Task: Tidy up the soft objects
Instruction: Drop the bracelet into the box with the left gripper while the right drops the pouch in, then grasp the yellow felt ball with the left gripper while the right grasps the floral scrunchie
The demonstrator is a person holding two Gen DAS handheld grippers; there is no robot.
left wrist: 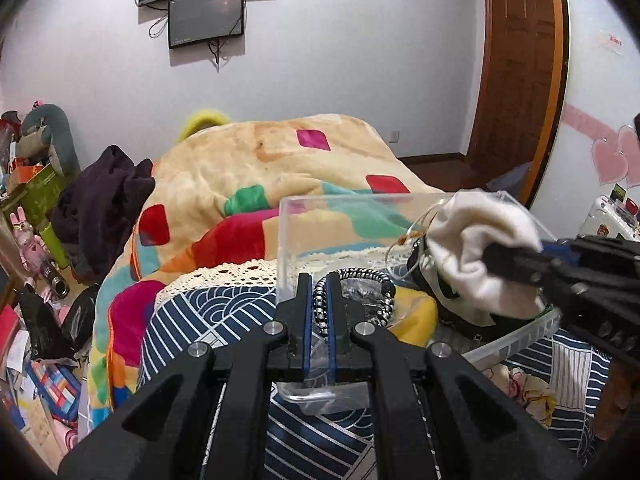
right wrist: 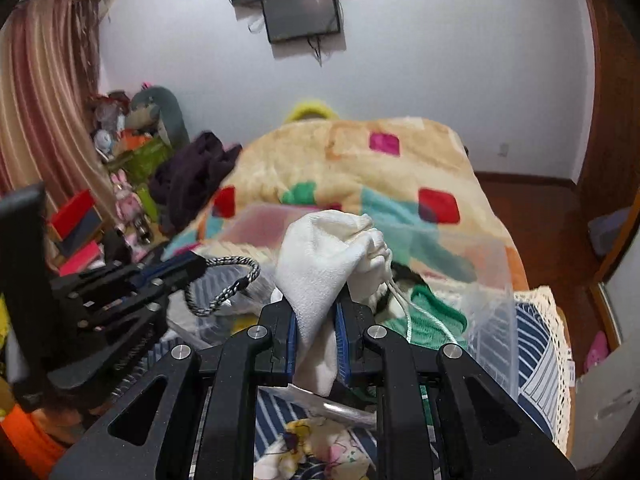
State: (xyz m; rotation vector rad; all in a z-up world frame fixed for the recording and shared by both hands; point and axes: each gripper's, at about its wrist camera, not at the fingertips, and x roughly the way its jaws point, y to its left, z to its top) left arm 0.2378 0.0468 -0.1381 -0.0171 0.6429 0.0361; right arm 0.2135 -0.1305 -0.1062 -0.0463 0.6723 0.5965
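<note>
My left gripper (left wrist: 319,284) is shut on a black-and-white braided cord loop (left wrist: 356,280) and holds it over the near wall of a clear plastic box (left wrist: 288,220) on the bed. The loop also shows in the right wrist view (right wrist: 224,284). My right gripper (right wrist: 316,312) is shut on a white drawstring cloth pouch (right wrist: 324,256) and holds it above the box. In the left wrist view the pouch (left wrist: 476,248) hangs over the box's right side. A green knit item (right wrist: 432,316) and dark items lie inside the box.
The box rests on a navy patterned cover with lace trim (left wrist: 224,276) on the bed. A colourful fleece blanket (left wrist: 256,172) and a dark garment (left wrist: 100,204) lie behind it. Clutter and toys (left wrist: 28,216) fill the left. A wooden door (left wrist: 516,64) stands at right.
</note>
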